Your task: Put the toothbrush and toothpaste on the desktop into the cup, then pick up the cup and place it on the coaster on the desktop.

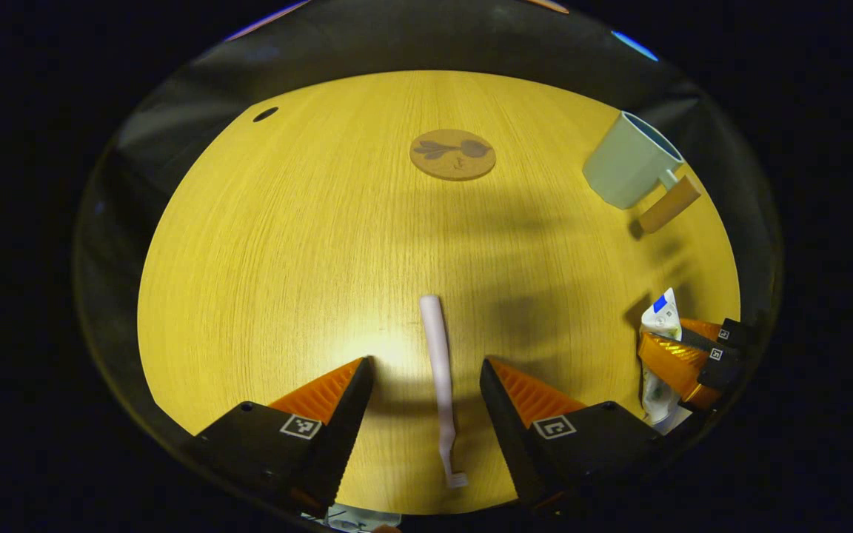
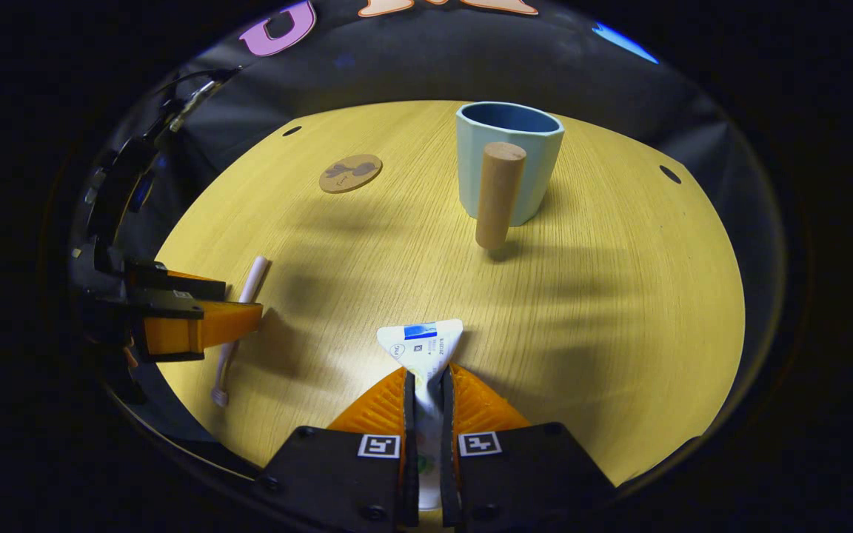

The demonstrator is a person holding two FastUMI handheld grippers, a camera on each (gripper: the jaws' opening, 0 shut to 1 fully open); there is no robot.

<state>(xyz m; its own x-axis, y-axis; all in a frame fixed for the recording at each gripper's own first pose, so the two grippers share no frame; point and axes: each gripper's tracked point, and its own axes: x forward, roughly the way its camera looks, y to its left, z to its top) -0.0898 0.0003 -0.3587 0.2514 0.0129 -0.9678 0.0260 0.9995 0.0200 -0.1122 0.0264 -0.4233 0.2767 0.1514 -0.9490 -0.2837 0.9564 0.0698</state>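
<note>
Orange ribbed fingers (image 2: 426, 392) pinch flat toothpaste (image 2: 423, 344) — tight.

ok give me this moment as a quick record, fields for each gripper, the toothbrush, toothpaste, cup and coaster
left gripper: open, fingers either side of the toothbrush, not closed on it
right gripper: shut on the toothpaste
toothbrush: pink, lying flat on the table
toothpaste: tube clamped between the right fingers
cup: pale blue, upright, wooden handle, nothing seen in it
coaster: round, wooden, bare, apart from the cup
</note>
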